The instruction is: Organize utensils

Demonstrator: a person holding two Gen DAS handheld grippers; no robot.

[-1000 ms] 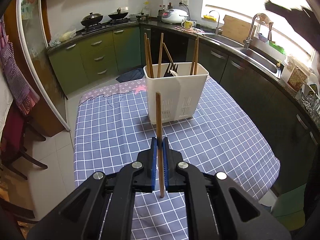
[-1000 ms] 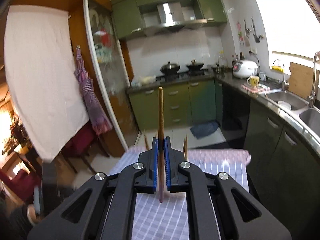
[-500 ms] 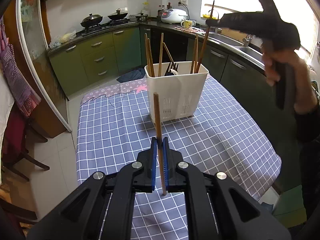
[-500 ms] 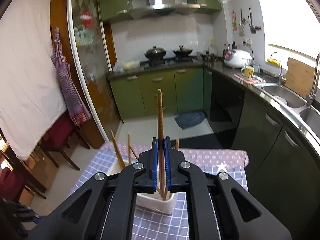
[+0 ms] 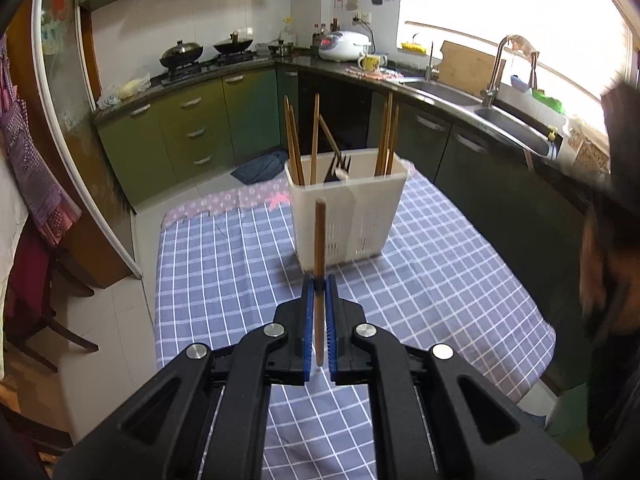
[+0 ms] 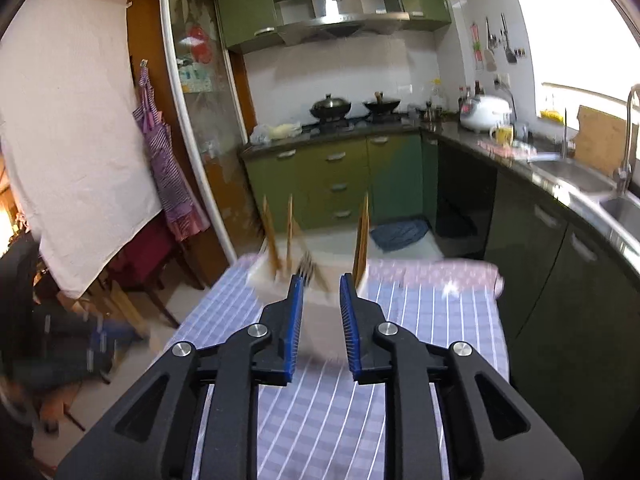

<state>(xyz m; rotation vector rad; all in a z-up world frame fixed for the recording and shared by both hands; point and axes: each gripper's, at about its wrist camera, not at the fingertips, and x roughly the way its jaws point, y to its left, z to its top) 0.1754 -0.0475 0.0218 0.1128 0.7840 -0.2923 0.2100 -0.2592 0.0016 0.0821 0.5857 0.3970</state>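
Note:
A white utensil holder (image 5: 347, 216) stands on the blue checked tablecloth (image 5: 224, 264), holding several wooden chopsticks (image 5: 294, 140) and a black fork (image 5: 338, 166). My left gripper (image 5: 319, 284) is shut on a wooden chopstick (image 5: 319, 248), held upright in front of the holder. My right gripper (image 6: 320, 284) is open and empty, just before and above the holder (image 6: 320, 300), which looks blurred in the right wrist view.
Green cabinets (image 5: 188, 128) and a stove with woks (image 5: 180, 50) line the far wall. A sink and tap (image 5: 496, 76) run along the right. A chair (image 5: 32, 280) stands left of the table.
My right gripper dropped its chopstick into the holder's right section, opened and drew back. My left gripper still holds its chopstick, now a little closer to the holder.

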